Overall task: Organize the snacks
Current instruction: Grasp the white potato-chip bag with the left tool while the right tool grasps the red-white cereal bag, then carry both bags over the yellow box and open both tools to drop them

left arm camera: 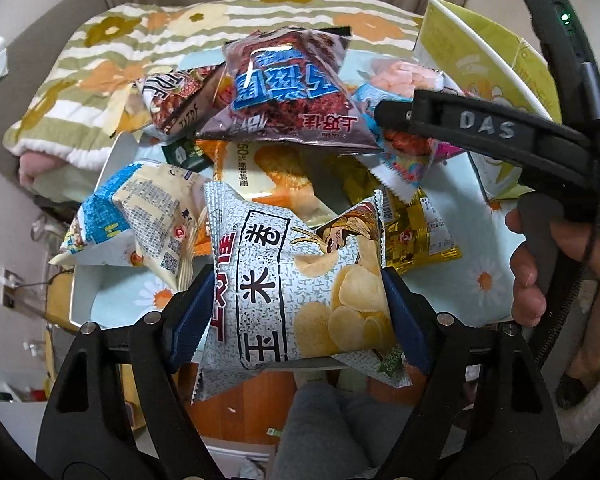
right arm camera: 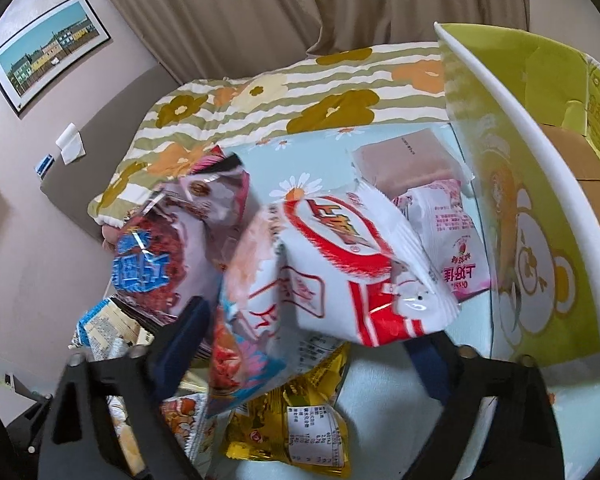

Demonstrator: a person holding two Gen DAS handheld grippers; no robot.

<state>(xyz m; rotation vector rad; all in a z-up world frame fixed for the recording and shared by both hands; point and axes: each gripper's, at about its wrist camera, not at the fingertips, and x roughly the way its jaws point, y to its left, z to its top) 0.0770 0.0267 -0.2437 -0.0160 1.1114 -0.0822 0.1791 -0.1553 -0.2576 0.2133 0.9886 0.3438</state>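
Left wrist view, left hand-held gripper (left arm camera: 296, 300) clamping grey chip bag (left arm camera: 300, 280), right hand-held gripper (right arm camera: 300, 312) blurred, grasping white-red packet (right arm camera: 352, 280)

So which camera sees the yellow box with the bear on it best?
The right wrist view: the yellow box fills its right side, showing the bear face and open top. The left wrist view catches only its upper part, partly hidden behind the right gripper.

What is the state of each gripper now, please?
Left gripper: closed on the grey chip bag.
Right gripper: closed on the white and red snack bag.
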